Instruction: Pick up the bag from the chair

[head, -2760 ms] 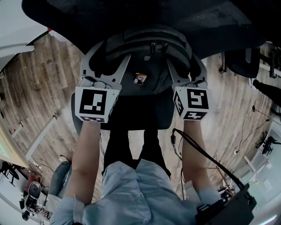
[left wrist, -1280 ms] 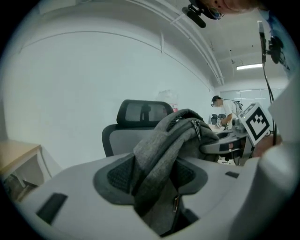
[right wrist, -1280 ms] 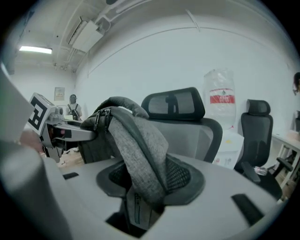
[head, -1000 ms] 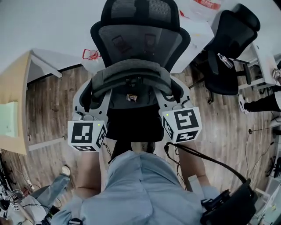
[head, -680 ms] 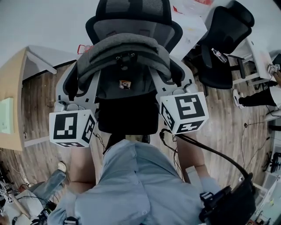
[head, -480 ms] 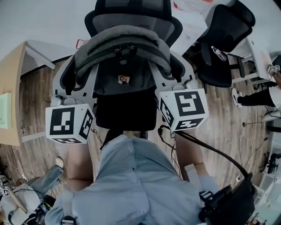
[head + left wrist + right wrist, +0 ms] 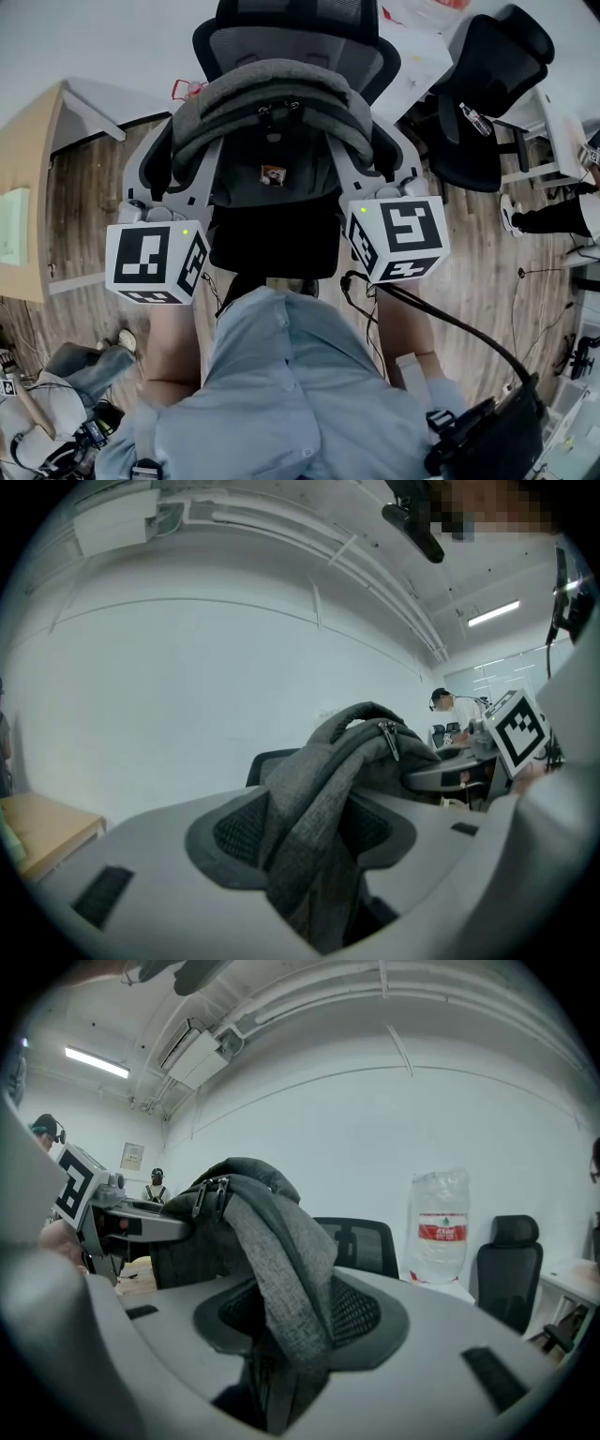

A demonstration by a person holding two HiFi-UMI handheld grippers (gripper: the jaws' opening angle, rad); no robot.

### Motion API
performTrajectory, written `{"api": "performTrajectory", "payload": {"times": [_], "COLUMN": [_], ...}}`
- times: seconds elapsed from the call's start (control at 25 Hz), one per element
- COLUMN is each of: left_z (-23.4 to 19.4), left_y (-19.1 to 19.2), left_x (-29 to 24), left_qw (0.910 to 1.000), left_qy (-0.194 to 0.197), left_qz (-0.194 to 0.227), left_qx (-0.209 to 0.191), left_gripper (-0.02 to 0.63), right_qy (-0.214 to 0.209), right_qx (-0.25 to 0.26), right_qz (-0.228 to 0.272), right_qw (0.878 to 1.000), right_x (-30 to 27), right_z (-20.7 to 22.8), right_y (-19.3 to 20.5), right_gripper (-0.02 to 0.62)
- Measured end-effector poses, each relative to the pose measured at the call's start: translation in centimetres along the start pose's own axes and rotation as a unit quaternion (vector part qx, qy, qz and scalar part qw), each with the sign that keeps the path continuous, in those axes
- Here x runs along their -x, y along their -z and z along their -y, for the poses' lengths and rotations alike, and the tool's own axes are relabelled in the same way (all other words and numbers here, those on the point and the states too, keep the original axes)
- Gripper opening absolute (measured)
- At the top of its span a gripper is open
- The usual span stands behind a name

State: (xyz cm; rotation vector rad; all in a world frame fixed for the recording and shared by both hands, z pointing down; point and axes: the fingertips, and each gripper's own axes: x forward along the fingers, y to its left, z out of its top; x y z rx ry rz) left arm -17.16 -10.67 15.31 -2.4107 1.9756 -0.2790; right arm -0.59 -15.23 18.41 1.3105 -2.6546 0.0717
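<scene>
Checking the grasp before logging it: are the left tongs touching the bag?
Touching. The left gripper view shows the bag pinched between the left tongs, its grey fabric pressed against both pads with no gap.

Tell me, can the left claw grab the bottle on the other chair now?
Probably not. The left claw is shut on the bag, and the bottle lies on the black chair off to the right, beyond the right claw.

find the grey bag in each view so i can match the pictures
Head view: bag upper centre, in front of the chair.
Left gripper view: bag at centre, pinched between the jaws.
Right gripper view: bag centre-left, pinched between the jaws.
Shared landmark: zipper pulls at the bag's top.
</scene>
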Motion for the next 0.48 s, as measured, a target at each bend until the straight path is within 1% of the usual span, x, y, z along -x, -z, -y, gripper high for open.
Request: {"api": "performTrajectory", "payload": {"times": [0.48], "left_z": [-0.26], "left_y": [-0.16], "left_x": [0.29], "left_qw": [1.0000], "left_qy": [0.001], "left_qz": [0.000], "left_qx": [0.000], "left_gripper": [0.222], "right_qy": [0.000], "right_qx": [0.000], "right_qz": [0.001], "right_qw": [1.000], "right_x": [0.06], "right_z": [-0.32], "right_y": [-0.29], "right_gripper": [0.156]}}
